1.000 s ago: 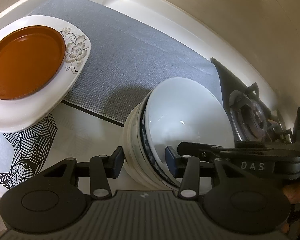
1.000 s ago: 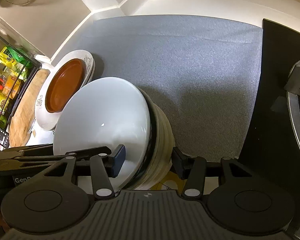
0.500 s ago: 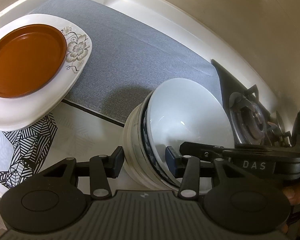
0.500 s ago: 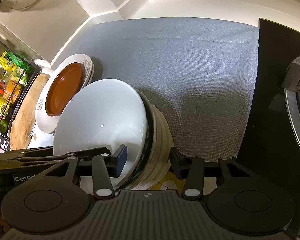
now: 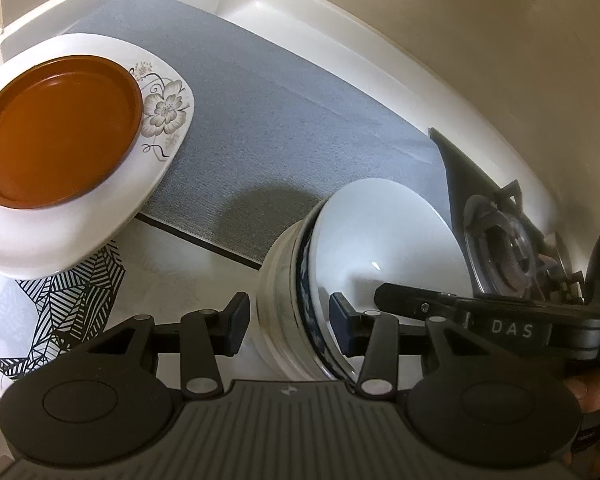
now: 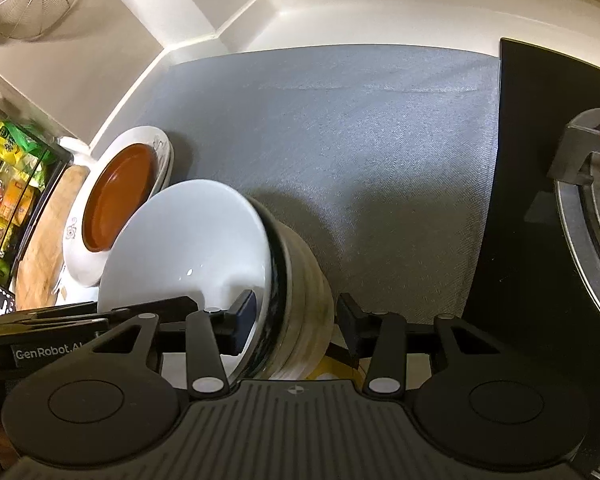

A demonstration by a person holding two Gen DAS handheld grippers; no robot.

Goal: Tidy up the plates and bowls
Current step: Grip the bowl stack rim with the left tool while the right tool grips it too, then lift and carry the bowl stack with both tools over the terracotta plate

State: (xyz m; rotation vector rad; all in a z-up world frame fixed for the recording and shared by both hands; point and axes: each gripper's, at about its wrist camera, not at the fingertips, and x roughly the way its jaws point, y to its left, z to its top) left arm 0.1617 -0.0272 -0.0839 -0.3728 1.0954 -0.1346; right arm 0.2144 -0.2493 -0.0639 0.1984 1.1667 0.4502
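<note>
Bowls (image 5: 364, 248), a nested stack, sit at the near counter edge, half on the grey mat (image 5: 284, 120), roughly 5 o'clock in the left wrist view and 7 o'clock in the right wrist view. At 9–10 o'clock in the left view, the brown plate (image 5: 56, 132) rests inside the floral white plate (image 5: 168, 108), well apart from the stack. Left gripper (image 5: 286, 320) straddles the stack's left rim, fingers part-spread, one outside the wall and one inside the top bowl; a gap shows at the outer finger, so no firm pinch yet. Right gripper (image 6: 296, 318) straddles the right rim the same way, jaws closing with the rim between them, outer pad not yet touching. At 3 o'clock the stove burner (image 5: 508, 252) sits near the stack.

Step, as I judge it: two-handed grasp of the bowl stack, not yet lifted. Next move calls for both jaws closing evenly on the rims, then a level lift; risk is the tilted top bowl slipping.
</note>
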